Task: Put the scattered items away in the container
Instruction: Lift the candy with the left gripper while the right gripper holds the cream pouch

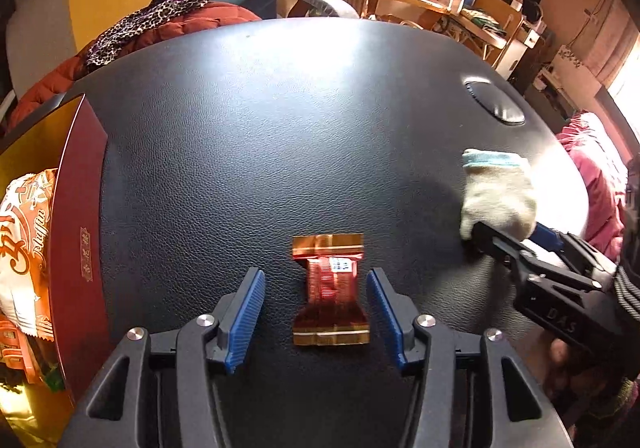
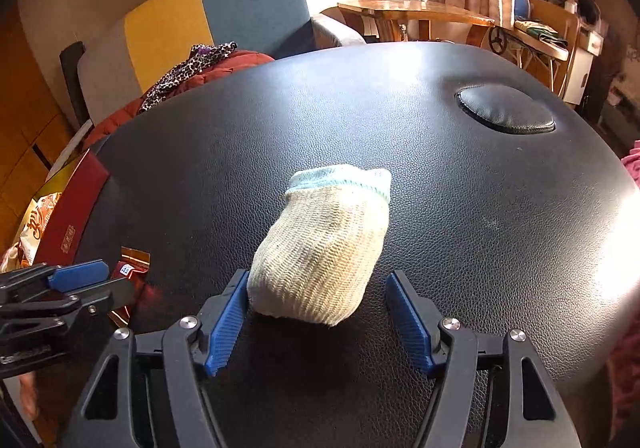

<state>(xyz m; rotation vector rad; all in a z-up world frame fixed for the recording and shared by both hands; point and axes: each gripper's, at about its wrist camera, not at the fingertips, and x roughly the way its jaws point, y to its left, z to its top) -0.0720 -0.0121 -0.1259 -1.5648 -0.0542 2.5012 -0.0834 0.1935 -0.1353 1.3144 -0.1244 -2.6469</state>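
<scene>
Black leather covers the counter (image 1: 280, 128) where our things lie. Our left tongs (image 1: 316, 312) are wide, and the red and gold candy wrapper (image 1: 330, 288) lies flat on the counter between the two blue pads, touching neither. Our right tongs (image 2: 316, 324) are wide too, around the near end of the rolled sock (image 2: 324, 252); its left pad (image 2: 226, 322) touches the sock. The red box (image 1: 76, 232) sits at the left edge with snack bags (image 1: 24, 248) inside.
</scene>
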